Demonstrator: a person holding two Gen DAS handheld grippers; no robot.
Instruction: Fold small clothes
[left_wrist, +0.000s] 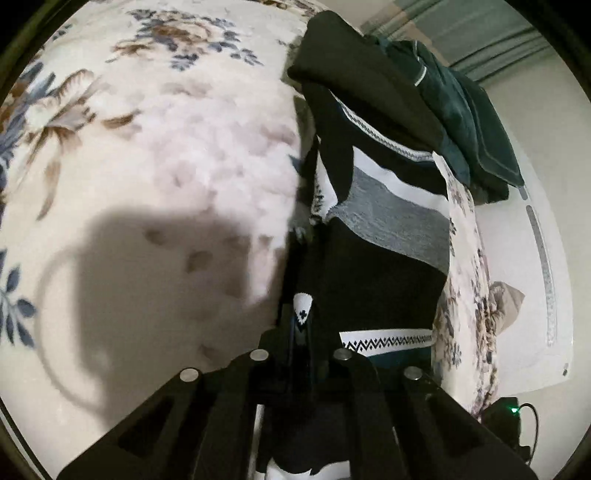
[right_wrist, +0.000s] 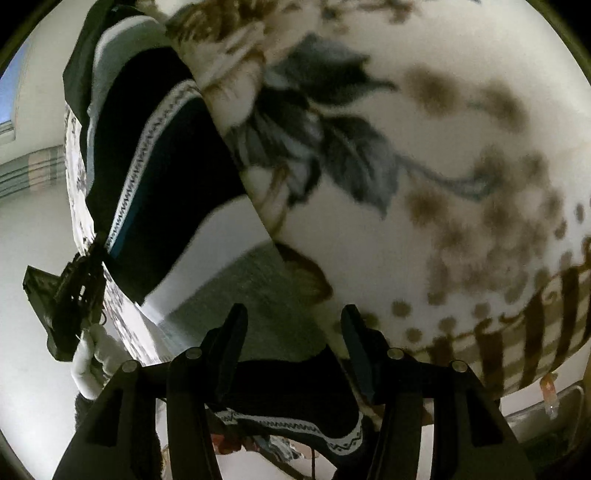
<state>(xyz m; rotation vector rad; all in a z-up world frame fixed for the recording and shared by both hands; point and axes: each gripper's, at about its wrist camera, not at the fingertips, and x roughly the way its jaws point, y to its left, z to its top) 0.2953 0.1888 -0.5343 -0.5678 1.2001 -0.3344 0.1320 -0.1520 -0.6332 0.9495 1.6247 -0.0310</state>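
A small knitted garment (left_wrist: 384, 236), black with white and grey bands and zigzag trim, lies on a floral blanket (left_wrist: 166, 166). My left gripper (left_wrist: 301, 317) is shut on its near edge, with fabric pinched between the fingers. In the right wrist view the same garment (right_wrist: 166, 177) stretches away to the left. My right gripper (right_wrist: 293, 321) is open, its fingers (right_wrist: 232, 332) astride the grey and black part of the garment. The left gripper (right_wrist: 70, 295), held by a white-gloved hand, shows at the garment's far edge.
A pile of dark green and black clothes (left_wrist: 461, 122) lies beyond the garment. The blanket's edge (left_wrist: 465, 295) drops off to the right, with a white surface (left_wrist: 524, 295) and a black device with a green light (left_wrist: 511, 410) below. A curtain (right_wrist: 33, 170) hangs behind.
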